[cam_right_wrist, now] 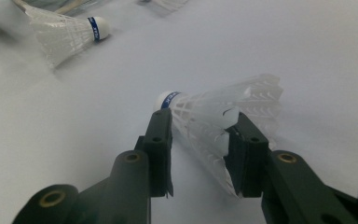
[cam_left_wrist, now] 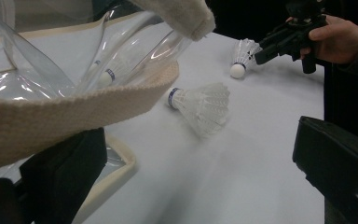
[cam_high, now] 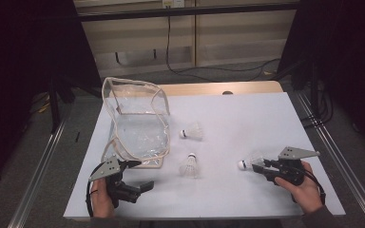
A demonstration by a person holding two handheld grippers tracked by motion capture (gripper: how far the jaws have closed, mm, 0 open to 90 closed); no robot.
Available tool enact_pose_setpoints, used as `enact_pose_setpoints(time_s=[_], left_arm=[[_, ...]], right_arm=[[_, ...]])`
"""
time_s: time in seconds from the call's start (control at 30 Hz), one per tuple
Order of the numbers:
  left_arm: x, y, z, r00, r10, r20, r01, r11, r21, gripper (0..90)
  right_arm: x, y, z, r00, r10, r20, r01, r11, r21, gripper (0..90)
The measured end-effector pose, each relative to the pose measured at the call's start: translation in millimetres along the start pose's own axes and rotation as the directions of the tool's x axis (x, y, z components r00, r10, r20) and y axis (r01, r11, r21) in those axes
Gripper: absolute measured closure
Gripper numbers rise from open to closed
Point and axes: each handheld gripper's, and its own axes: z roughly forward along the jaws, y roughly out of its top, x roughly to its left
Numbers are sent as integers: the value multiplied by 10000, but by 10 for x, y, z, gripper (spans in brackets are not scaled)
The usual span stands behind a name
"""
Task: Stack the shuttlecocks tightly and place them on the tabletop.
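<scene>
White shuttlecock lies sideways between right gripper jaws, cork pointing left, pads touching its skirt; left gripper holds bag rim, jaws apart.

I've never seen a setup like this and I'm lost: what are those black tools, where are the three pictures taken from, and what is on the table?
A person holds hand tongs in each hand. One picture looks down from above; the other two come from cameras riding on each tool. On the white table lie a clear bag and three shuttlecocks. The right tongs are pinching one shuttlecock by its feather skirt. The left tongs stand open beside the bag's cloth strap, holding nothing. Two more shuttlecocks lie loose between.
</scene>
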Motion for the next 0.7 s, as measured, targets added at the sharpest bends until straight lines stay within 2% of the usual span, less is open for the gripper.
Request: enact_pose_setpoints(time_s=[0.3,0.57,0.7], left_arm=[[0,-1,-1,10000,-1,58,1,10000,14,30],[0,-1,-1,10000,4,63,-4,10000,13,30],[-2,0,-4,10000,-16,43,16,10000,-10,30]], right_arm=[[1,-8,19,9998,-56,-199,59,9998,172,717],[13,-4,26,9977,-27,-679,40,9998,190,869],[23,8,27,9966,42,-827,-30,9999,148,893]])
